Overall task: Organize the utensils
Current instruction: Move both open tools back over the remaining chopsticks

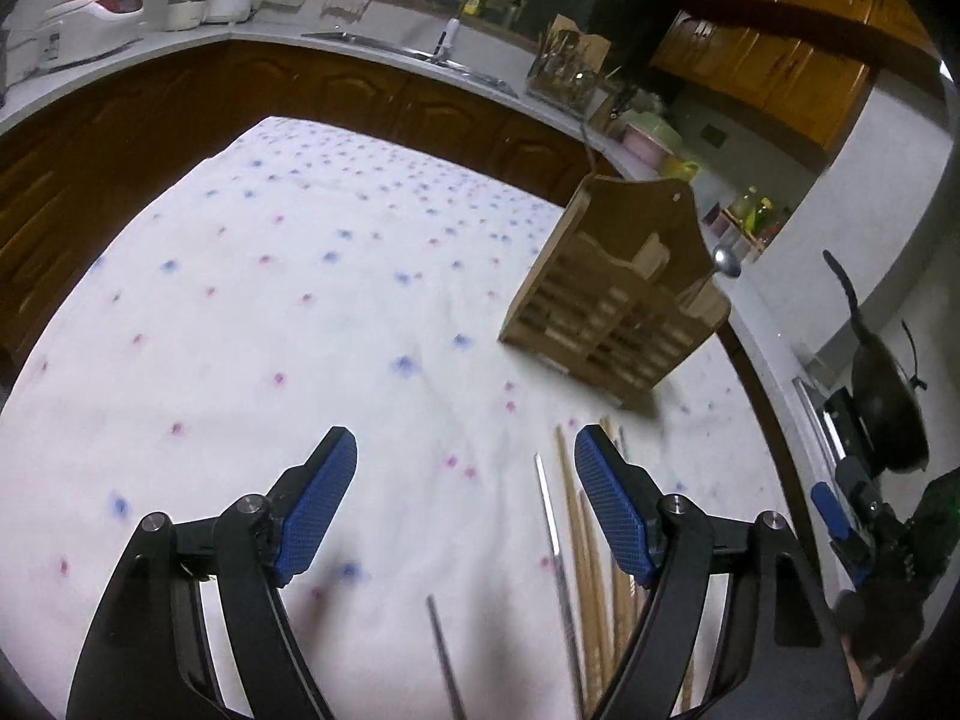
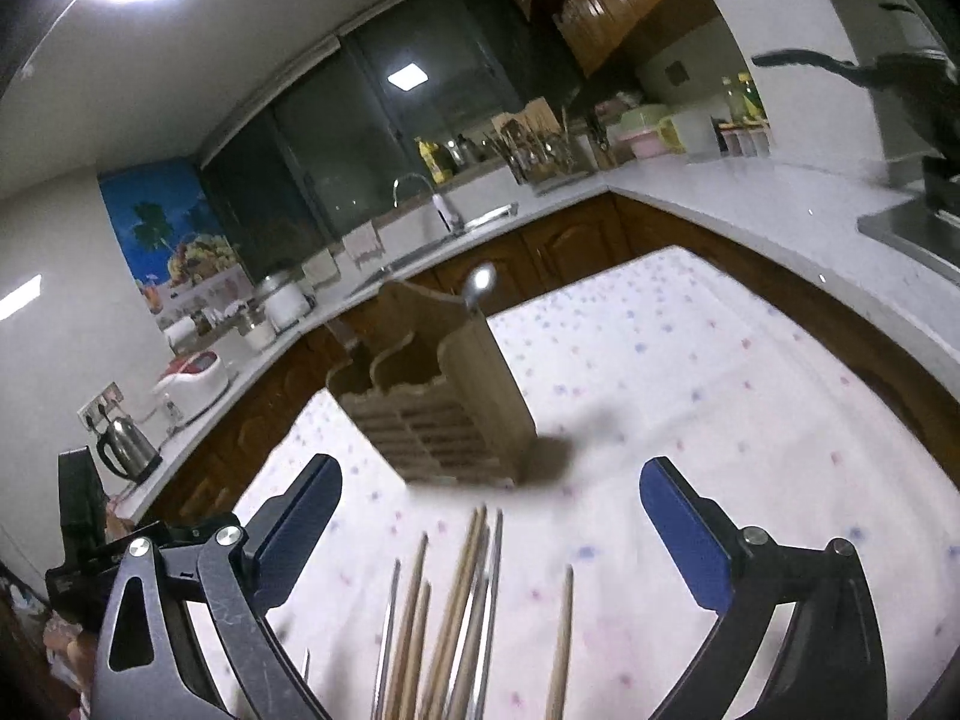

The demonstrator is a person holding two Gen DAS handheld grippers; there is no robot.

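step: between picks | both claws released, empty | chopsticks (image 2: 456,612) at 6 o'clock of wooden holder (image 2: 432,384) | next: clamp one

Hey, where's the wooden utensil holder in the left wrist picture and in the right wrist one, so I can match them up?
Left wrist: wooden utensil holder stands right of centre on the dotted cloth.
Right wrist: it stands at the centre, just beyond the chopsticks.
Shared landmark: the metal spoon sticking out of its top.
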